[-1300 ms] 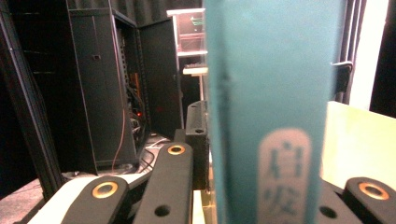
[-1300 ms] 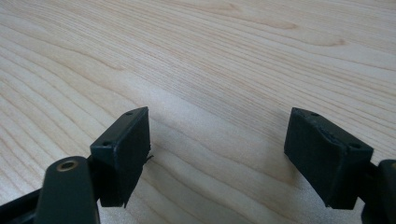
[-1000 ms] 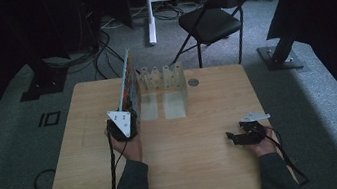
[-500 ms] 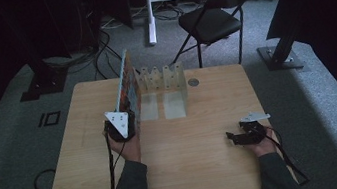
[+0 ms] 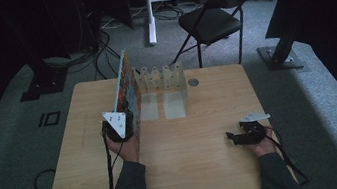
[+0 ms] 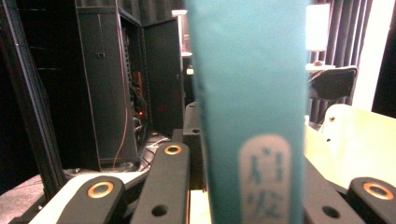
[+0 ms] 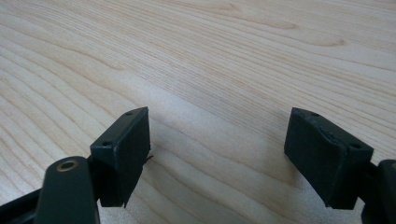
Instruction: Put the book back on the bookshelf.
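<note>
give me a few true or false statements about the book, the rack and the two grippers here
1. The left gripper is shut on the book, which stands on edge. True.
2. The right gripper holds a second book. False: its jaws stand wide apart over bare wooden table with nothing between them.
3. The book stands at the left end of the clear slotted rack. True.
4. The book lies flat in the middle of the table. False: it is upright, near the far edge.
5. A black folding chair stands on the floor beyond the table. True.
</note>
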### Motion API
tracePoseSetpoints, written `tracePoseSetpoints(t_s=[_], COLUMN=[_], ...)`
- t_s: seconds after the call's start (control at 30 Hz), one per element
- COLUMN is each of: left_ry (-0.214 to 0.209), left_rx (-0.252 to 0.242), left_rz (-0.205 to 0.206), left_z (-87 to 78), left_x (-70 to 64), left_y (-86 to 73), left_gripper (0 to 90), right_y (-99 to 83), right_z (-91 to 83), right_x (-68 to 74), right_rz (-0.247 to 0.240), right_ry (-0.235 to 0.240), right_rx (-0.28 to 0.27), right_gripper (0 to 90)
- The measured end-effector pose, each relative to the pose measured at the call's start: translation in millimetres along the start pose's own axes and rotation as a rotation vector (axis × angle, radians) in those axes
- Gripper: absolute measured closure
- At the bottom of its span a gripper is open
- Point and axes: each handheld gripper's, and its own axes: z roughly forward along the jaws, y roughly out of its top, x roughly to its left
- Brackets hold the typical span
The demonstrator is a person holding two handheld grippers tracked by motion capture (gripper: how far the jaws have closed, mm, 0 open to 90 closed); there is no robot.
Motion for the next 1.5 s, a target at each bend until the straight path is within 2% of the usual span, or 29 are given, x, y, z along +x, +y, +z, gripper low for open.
tracePoseSetpoints(t_s=[0.5, 0.73, 1.07, 1.33, 1.5], left_ry=[-0.008, -0.028, -0.076, -0.104, -0.144], left_rx=[-0.011, -0.002, 0.008, 0.023, 0.051], left_rz=[0.012, 0.008, 0.008, 0.010, 0.002], left_z=[-0.5, -0.2, -1.9, -3.8, -5.1], left_x=[2.9, 6.6, 8.1, 11.5, 14.3], left_y=[0.9, 1.2, 0.4, -0.9, -0.2], left_gripper=[76.2, 72.3, 62.3, 59.1, 55.9], right_y=[0.0, 0.0, 0.0, 0.0, 0.1], right_z=[0.0, 0.0, 0.0, 0.0, 0.1], right_x=[0.0, -0.1, -0.1, -0.1, -0.1], right_rz=[0.000, 0.000, 0.000, 0.000, 0.000], right_ry=[0.000, 0.001, 0.001, 0.001, 0.000], right_rx=[0.000, 0.000, 0.000, 0.000, 0.000], right_gripper=[22.2, 22.2, 22.2, 22.2, 22.2])
